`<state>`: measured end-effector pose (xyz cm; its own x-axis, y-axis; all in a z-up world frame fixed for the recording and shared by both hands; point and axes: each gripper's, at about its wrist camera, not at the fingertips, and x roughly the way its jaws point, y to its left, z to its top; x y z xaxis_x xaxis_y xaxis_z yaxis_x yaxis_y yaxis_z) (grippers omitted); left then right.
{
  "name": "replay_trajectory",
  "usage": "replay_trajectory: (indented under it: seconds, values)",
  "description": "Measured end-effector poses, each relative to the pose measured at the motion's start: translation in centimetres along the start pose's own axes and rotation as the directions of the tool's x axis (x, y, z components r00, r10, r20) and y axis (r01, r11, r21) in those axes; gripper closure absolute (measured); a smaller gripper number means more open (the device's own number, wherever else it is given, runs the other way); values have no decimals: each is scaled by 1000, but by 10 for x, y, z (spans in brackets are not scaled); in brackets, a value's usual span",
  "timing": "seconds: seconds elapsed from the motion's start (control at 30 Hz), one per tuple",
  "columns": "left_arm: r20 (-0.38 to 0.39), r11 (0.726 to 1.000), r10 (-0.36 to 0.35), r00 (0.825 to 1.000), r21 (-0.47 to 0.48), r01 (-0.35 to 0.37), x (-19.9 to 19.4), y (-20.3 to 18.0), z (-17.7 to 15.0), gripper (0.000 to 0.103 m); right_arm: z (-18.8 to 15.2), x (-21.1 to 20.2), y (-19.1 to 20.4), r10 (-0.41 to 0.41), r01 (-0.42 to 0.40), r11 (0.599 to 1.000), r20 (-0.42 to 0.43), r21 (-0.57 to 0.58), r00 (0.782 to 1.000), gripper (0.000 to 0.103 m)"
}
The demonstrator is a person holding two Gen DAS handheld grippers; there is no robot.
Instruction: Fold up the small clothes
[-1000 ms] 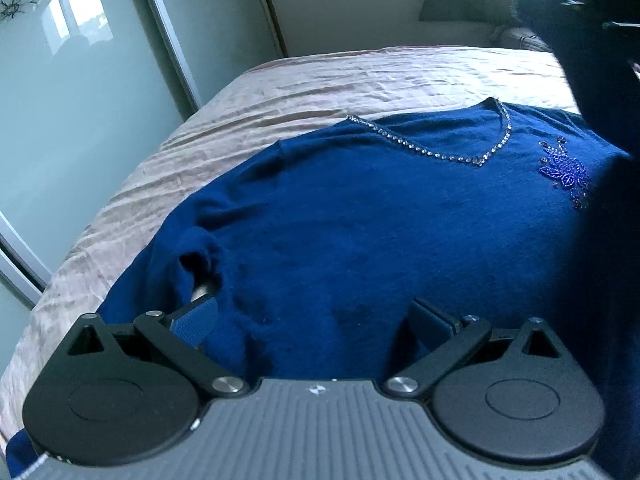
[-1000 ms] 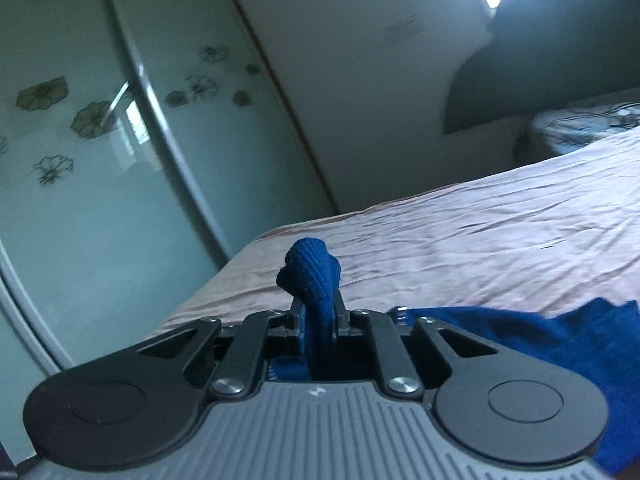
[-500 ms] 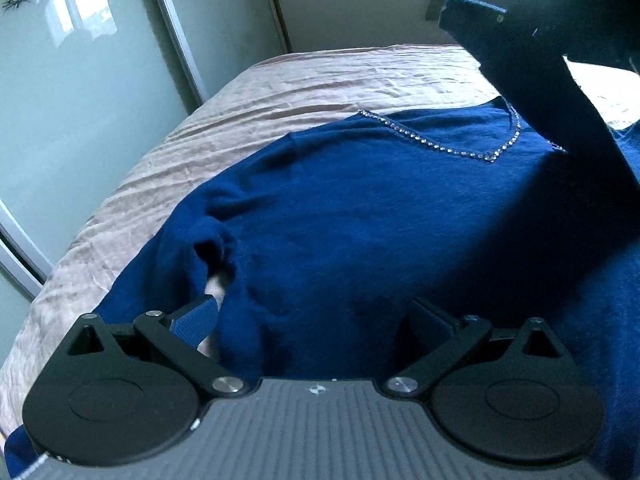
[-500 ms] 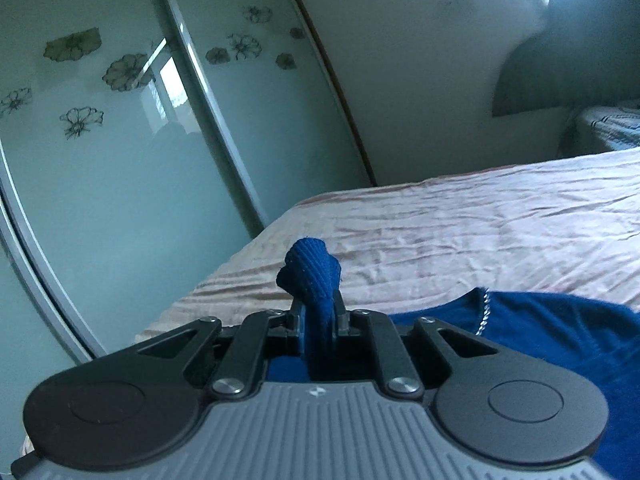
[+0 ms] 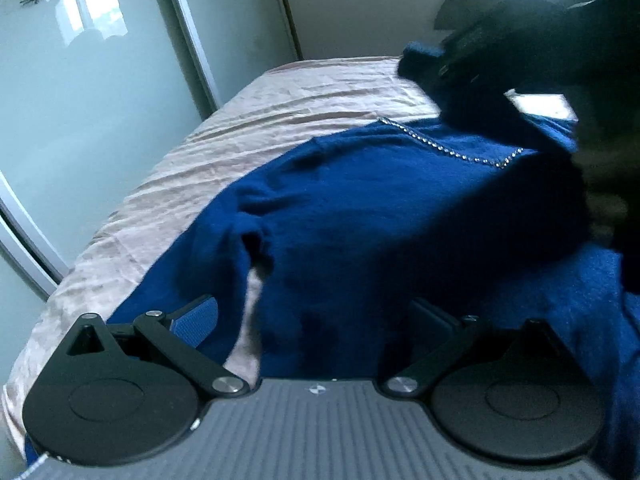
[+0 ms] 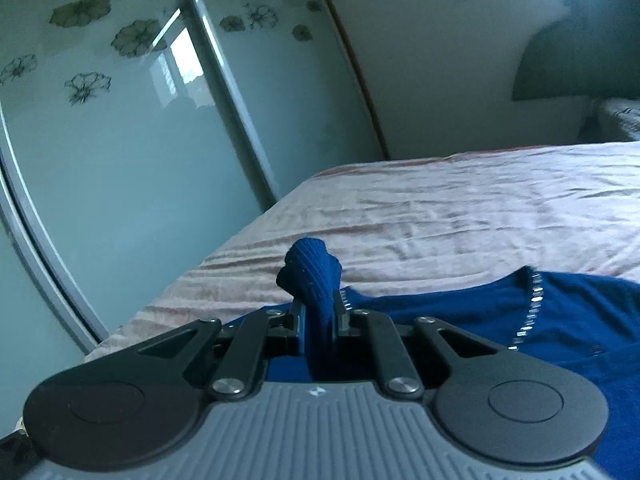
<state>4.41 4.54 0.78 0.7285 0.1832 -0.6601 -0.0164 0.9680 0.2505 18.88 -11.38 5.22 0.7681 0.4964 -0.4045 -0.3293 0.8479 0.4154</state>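
I am seeing one blue sweater (image 5: 360, 216) lying spread on one bed (image 5: 304, 92), and two grippers. My left gripper (image 5: 316, 320) is hovering with its fingers spread wide over the sweater's lower part, gripping nothing. My right gripper (image 6: 318, 320) is pinching the ribbed cuff (image 6: 312, 268) of a sleeve, fingers closed on it, the cuff poking up above the tips. The bed's left edge is running beside the sliding wardrobe doors (image 6: 120, 140), and bare pink sheet is stretching toward the far edge. Only the left view is showing the sweater's body and the raised sleeve crossing its right side; the right view is showing the beaded neckline (image 6: 532, 304) close by.
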Motion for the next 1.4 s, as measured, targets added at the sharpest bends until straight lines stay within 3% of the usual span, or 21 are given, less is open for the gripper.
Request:
replay_trajectory:
  seconds: [0.1, 0.17, 0.23, 0.27, 0.37, 0.5, 0.6, 0.67, 0.77, 0.9, 0.93, 1.0, 1.1, 1.27, 1.37, 1.4]
  values:
    - [14, 1000, 12, 1000, -1, -12, -8, 6, -1, 0, -5, 26, 14, 0, -3, 999, -82, -36, 997, 91]
    - [20, 1000, 16, 1000, -7, -16, -13, 11, -2, 0, -11, 43, 22, -21, 12, 998, -138, -67, 990, 74]
    - [20, 1000, 19, 1000, -13, -19, -16, 16, -3, 0, -16, 54, 30, -37, 23, 996, -175, -83, 984, 21]
    - [19, 1000, 22, 1000, -15, -22, -17, 18, -4, 0, -18, 54, 34, -25, 10, 996, -170, -88, 985, 17]
    - [13, 999, 31, 999, -14, -31, -19, 22, -8, 0, -18, 39, 41, 30, -40, 995, -117, -86, 993, 17]
    - [8, 999, 44, 999, -18, -44, -23, 30, -14, 0, -8, 12, 30, -12, 12, 999, -21, -30, 1000, 17]
    - [12, 999, 43, 999, -25, -43, -29, 37, -18, 0, -8, 10, 10, -1, 7, 997, -79, 73, 997, 17]
    - [23, 998, 54, 998, -20, -53, -34, 40, -20, 0, -17, 20, 1, 52, -31, 990, -153, 137, 987, 17]
    - [27, 997, 74, 997, -14, -74, -40, 46, -22, 0, -32, 35, -3, 189, -126, 961, -252, 246, 949, 16]
    - [19, 995, 100, 995, -32, -100, -46, 62, -28, 0, -28, 15, -10, 354, -306, 892, -93, 331, 931, 16]
    - [17, 993, 111, 994, -36, -110, -47, 65, -29, 0, -25, 9, -18, 356, -315, 872, -43, 375, 933, 16]
    - [14, 990, 131, 991, -52, -130, -50, 74, -31, 0, -21, 0, -28, 286, -258, 871, -5, 418, 958, 15]
    - [9, 988, 137, 990, -78, -136, -56, 86, -34, 0, -19, 0, -29, 238, -201, 902, -51, 381, 970, 14]
    - [1, 983, 159, 987, -88, -158, -62, 99, -39, 0, -24, 16, -8, 264, -206, 938, -189, 280, 946, 14]
    - [-12, 979, 175, 984, -100, -176, -62, 105, -41, 0, -30, 42, 2, 387, -298, 905, -297, 303, 873, 15]
    - [-18, 979, 174, 985, -105, -174, -61, 107, -41, 0, -28, 55, 5, 390, -303, 907, -307, 293, 868, 15]
